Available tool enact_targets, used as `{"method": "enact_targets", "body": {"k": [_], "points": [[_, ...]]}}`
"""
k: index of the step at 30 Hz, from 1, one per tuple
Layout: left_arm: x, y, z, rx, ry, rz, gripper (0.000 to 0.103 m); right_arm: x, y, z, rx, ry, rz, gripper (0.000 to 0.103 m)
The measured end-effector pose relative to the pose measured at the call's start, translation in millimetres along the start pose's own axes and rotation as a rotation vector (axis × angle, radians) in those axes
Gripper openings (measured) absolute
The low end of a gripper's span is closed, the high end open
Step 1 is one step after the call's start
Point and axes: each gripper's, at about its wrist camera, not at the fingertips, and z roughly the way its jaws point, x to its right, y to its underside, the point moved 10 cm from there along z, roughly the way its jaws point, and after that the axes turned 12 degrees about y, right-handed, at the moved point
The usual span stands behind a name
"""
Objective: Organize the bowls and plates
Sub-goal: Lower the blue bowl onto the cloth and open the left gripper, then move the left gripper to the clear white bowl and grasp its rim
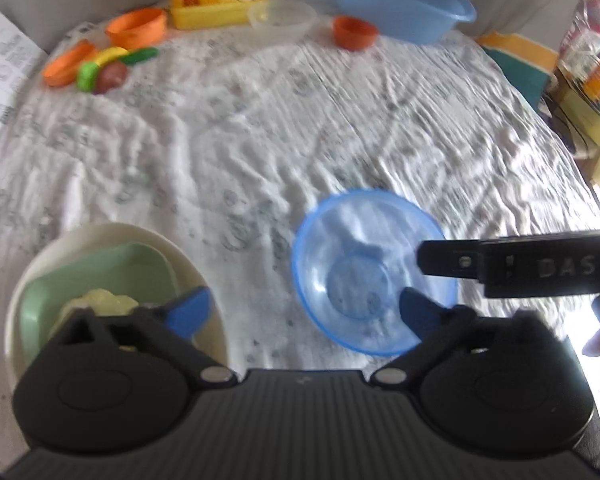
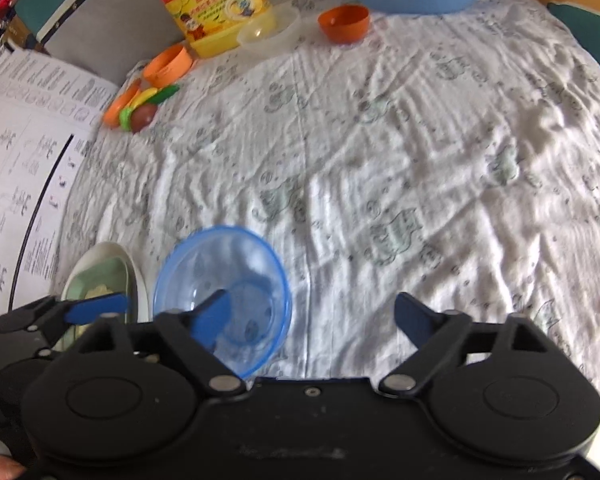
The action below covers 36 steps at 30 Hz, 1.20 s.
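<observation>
Currently both released: left gripper [image 1: 306, 312] and right gripper [image 2: 314, 322] spread wide, holding nothing. Blue bowl [image 1: 374, 272] upright on cloth [image 1: 260, 140], between the two, just right of white plate [image 1: 204, 280]. Nearer right gripper's left finger.

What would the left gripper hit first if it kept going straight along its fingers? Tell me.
Most likely the bare patterned cloth. The left gripper is open and points down at the gap between the white bowl and the clear blue bowl; its right finger overlaps the blue bowl's rim, though depth is unclear.
</observation>
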Motion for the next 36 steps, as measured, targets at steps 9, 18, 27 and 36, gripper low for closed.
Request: {"method": "enact_targets", "body": {"k": [9,18,27,36], "points": [[-22.1,-26.9,-24.1,0.085,-0.019,-0.085,0.103,22.9,-16.3,-4.6,0.038,0.022,0.087,0.103],[-37.2,-48.6,-26.7,0.105,-0.055,-0.104,0.103,27.4,-28.6,-2.0,0.045,0.03,0.107,0.103],[-45.3,-65.8,-22.2,0.106,-0.076,-0.095,0.103,19.6,-55.6,6.2,0.061,0.037,0.085,0.103],[-56.9,-91.4,-7.9,0.108,-0.086,-0.109,0.103,13.1,-88.6,24.9,0.086,0.048,0.055,0.103]]}}
